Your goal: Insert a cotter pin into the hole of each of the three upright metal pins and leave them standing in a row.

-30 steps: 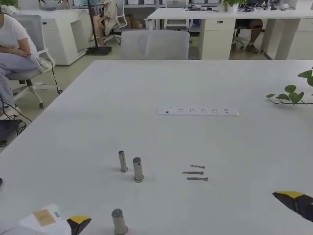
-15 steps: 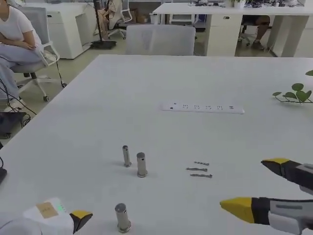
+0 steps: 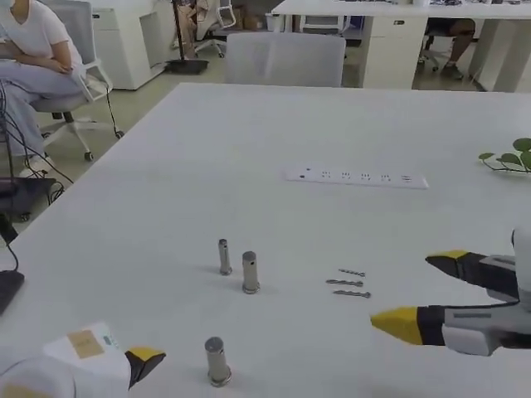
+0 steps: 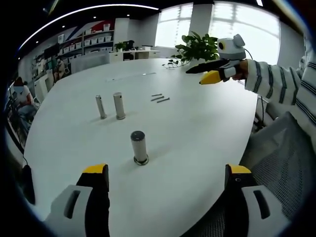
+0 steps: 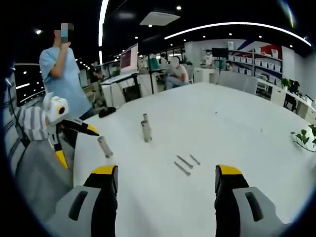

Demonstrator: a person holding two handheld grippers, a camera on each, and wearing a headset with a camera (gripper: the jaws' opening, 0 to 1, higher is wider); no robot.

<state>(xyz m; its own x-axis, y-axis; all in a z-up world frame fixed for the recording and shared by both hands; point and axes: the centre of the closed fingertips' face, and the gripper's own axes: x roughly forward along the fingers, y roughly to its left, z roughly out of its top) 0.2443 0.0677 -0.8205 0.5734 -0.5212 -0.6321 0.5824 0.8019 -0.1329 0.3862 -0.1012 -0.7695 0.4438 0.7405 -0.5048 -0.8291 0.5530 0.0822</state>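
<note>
Jutting in bottom-left, the left claw [image 3: 146, 361] is mostly cropped.

Right tool [image 3: 401, 290] grey-white with black, yellow-tipped jaws, left tool [image 4: 167, 170] the same, sleeve [image 4: 276, 84] in dark-and-white stripes

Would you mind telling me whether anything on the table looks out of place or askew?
Nothing looks toppled or damaged. The nearest metal pin stands apart from the other two pins, so no row yet.
</note>
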